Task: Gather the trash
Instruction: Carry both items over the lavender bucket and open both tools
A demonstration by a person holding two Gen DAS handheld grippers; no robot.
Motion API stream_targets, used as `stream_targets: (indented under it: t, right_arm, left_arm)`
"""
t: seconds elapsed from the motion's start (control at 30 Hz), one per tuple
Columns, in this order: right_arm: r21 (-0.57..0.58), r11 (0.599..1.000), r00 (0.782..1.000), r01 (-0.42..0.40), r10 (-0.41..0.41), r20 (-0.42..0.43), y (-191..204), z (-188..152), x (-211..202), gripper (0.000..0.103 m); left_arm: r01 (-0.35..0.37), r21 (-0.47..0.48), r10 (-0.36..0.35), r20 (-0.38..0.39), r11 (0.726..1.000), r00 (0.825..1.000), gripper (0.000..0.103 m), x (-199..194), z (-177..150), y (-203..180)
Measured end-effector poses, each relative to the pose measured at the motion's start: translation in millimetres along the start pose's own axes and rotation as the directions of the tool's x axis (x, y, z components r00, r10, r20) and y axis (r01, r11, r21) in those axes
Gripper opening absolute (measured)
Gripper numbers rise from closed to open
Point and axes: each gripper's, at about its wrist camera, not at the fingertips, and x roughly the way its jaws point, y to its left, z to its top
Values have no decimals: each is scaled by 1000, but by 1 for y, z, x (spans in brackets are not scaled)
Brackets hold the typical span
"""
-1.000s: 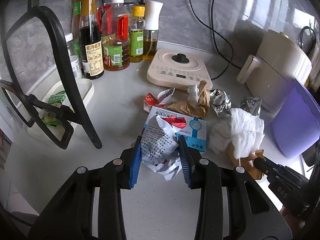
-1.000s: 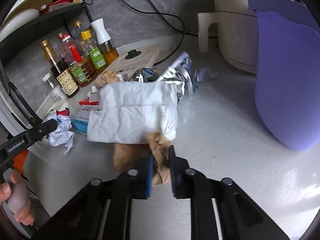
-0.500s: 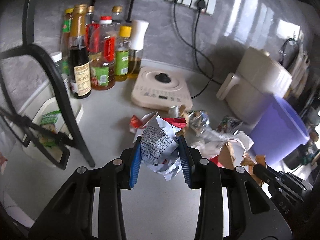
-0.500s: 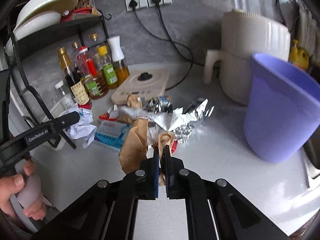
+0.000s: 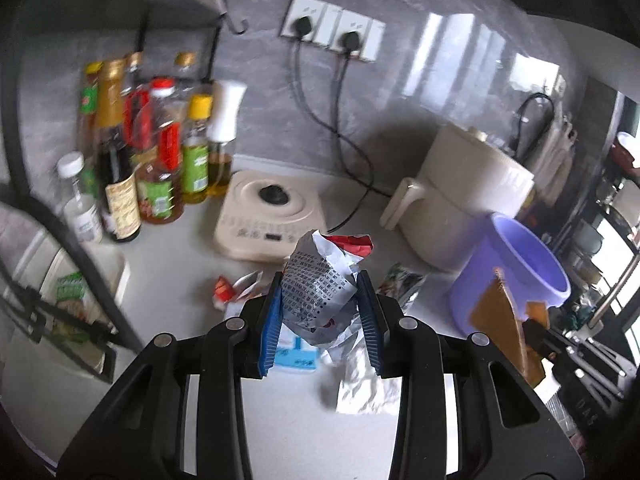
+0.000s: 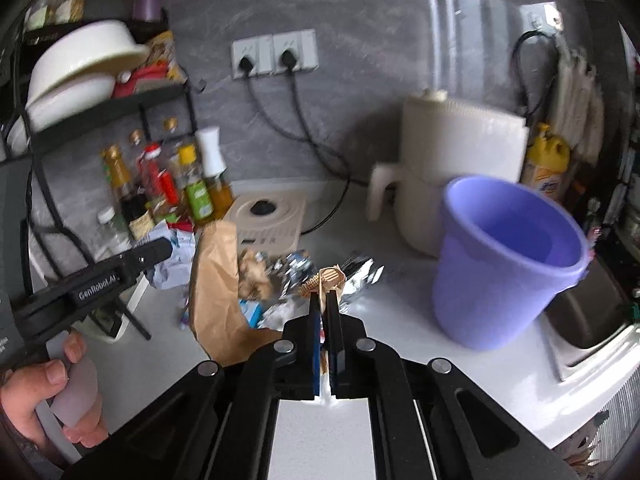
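Trash is up off the table now: our left tongs (image 5: 319, 312) squeeze the crumpled paper (image 5: 316, 292) at frame centre, our right tongs (image 6: 325, 312) pinch the brown bag (image 6: 216, 280). Both have risen, so the purple bucket (image 6: 504, 264), right of frame, comes next.

Both claws, left (image 5: 320, 316) and right (image 6: 325, 320), are showing black arms, silver screws and blue pads (image 5: 270, 328); white "GenRobot.AI" lettering; a bare-skinned hand (image 6: 52, 392).
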Motion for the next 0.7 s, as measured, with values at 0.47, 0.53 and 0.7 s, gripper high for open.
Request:
stream_targets:
  t: [0.47, 0.53, 0.7]
  right_arm:
    - [85, 996, 992, -13, 2, 124, -117, 51, -15, 4]
    - [70, 997, 991, -21, 12, 137, -134, 59, -13, 4]
    - [81, 996, 990, -41, 29, 141, -172, 67, 1, 4]
  left_arm:
    - [12, 6, -12, 79, 1000, 997, 36, 26, 33, -111]
    - [0, 25, -2, 105, 1000, 994, 36, 31, 36, -130]
    - [-5, 13, 3, 118, 1000, 993, 36, 48, 35, -164]
